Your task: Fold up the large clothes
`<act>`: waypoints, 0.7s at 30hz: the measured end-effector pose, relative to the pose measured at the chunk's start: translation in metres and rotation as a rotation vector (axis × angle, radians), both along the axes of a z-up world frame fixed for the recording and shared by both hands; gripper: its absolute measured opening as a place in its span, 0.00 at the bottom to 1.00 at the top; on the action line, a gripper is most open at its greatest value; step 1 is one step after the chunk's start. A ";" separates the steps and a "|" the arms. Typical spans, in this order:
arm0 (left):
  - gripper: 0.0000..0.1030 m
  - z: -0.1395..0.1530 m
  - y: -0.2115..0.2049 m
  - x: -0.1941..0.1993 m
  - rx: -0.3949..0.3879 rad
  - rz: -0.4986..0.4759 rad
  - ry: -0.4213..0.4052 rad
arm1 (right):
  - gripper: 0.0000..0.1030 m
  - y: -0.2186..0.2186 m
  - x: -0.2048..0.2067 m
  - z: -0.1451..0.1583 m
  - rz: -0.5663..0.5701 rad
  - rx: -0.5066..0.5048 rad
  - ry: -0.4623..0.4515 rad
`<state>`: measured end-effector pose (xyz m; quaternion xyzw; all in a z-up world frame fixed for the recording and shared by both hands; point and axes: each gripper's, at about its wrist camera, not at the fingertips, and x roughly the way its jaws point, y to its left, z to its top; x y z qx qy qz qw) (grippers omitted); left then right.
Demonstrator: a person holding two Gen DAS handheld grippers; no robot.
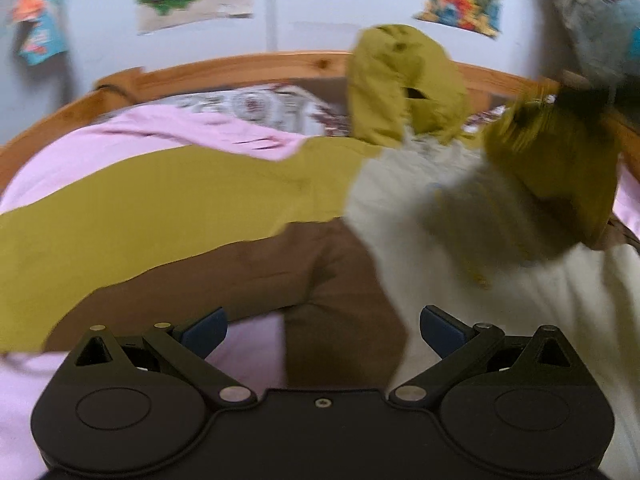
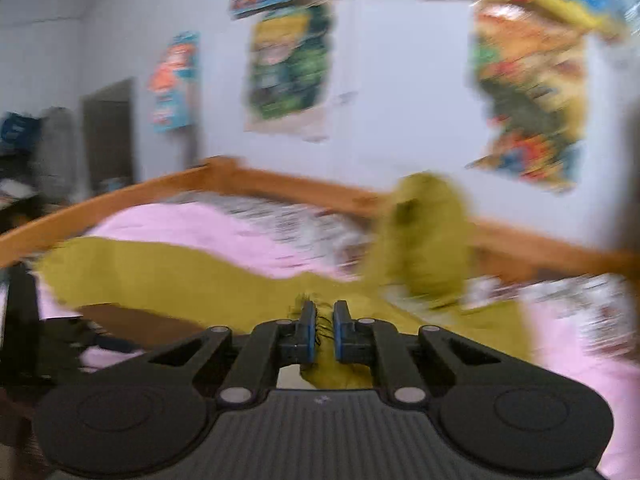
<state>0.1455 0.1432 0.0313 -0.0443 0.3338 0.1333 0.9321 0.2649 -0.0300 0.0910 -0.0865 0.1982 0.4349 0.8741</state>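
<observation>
— On the bed [image 1: 120,76] lies the coat [image 1: 160,200], olive outside, with brown and pale lining; only the left view shows the lining.
— And the left gripper [image 1: 322,330]?
— Its jaws stand wide open, holding nothing, above the brown part.
— The right view?
— The right gripper [image 2: 323,330] has its jaws closed on olive cloth with a frayed edge, lifted from the pink sheet [image 2: 192,224]. A wooden rail borders the bed; posters [image 2: 288,68] hang behind. Much is blurred.
</observation>
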 end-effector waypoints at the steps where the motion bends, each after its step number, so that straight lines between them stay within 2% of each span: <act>1: 0.99 -0.001 0.006 -0.006 0.001 0.026 0.001 | 0.10 0.009 0.001 -0.013 0.029 0.004 0.037; 4: 0.99 -0.001 0.024 -0.021 0.006 0.098 0.005 | 0.12 0.028 0.008 -0.052 0.085 0.033 0.168; 5: 0.99 0.000 0.030 -0.026 0.013 0.128 0.005 | 0.18 0.030 0.007 -0.065 0.106 0.049 0.207; 6: 0.99 0.001 0.035 -0.030 0.018 0.148 0.002 | 0.28 0.033 0.005 -0.072 0.110 0.053 0.220; 7: 0.99 0.002 0.040 -0.034 0.028 0.174 -0.003 | 0.51 0.033 -0.001 -0.080 0.109 0.059 0.219; 8: 0.99 0.003 0.045 -0.039 0.037 0.196 -0.007 | 0.59 0.031 -0.005 -0.086 0.109 0.071 0.207; 9: 0.99 0.004 0.049 -0.042 0.049 0.219 -0.011 | 0.60 0.027 -0.008 -0.090 0.104 0.073 0.202; 12: 0.99 0.003 0.065 -0.048 0.087 0.313 -0.011 | 0.74 0.016 -0.017 -0.099 0.066 0.083 0.222; 14: 0.99 0.002 0.079 -0.052 0.073 0.380 -0.030 | 0.83 -0.001 -0.022 -0.105 0.022 0.107 0.254; 16: 0.99 0.001 0.098 -0.055 0.045 0.458 -0.062 | 0.86 -0.018 -0.028 -0.113 -0.022 0.107 0.270; 21: 0.97 0.003 0.147 -0.083 0.003 0.742 -0.177 | 0.92 -0.049 -0.045 -0.131 -0.122 0.104 0.293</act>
